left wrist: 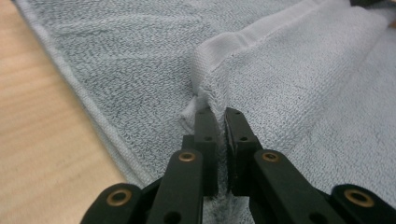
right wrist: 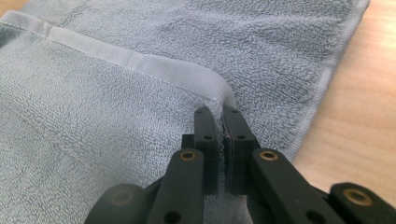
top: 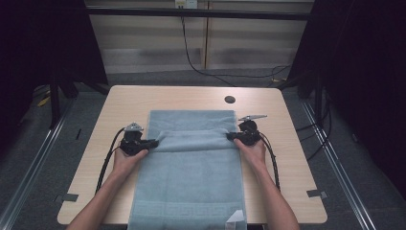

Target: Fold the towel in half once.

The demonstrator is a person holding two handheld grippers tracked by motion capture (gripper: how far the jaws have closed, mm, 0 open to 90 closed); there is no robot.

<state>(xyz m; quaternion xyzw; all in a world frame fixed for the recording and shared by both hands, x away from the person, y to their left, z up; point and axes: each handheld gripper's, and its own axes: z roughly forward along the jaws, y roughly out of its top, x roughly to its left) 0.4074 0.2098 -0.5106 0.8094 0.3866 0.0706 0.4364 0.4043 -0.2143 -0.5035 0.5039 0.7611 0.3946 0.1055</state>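
Note:
A long light blue towel [top: 191,177] lies lengthwise on the wooden table [top: 287,158], its near end hanging over the front edge. Its far end is folded back toward me, and the folded edge [top: 194,136] runs across the towel between the two grippers. My left gripper [top: 152,143] is shut on the left corner of that folded edge [left wrist: 212,79]. My right gripper [top: 231,136] is shut on the right corner [right wrist: 219,91]. Both jaw pairs pinch a thin ridge of terry cloth, as the left gripper [left wrist: 220,116] and right gripper [right wrist: 218,115] views show up close.
A dark round hole [top: 230,99] sits in the table beyond the towel at the right. Bare wood flanks the towel on both sides. A black cable [top: 191,57] runs along the floor behind the table. Tape marks [top: 317,193] lie near the front corners.

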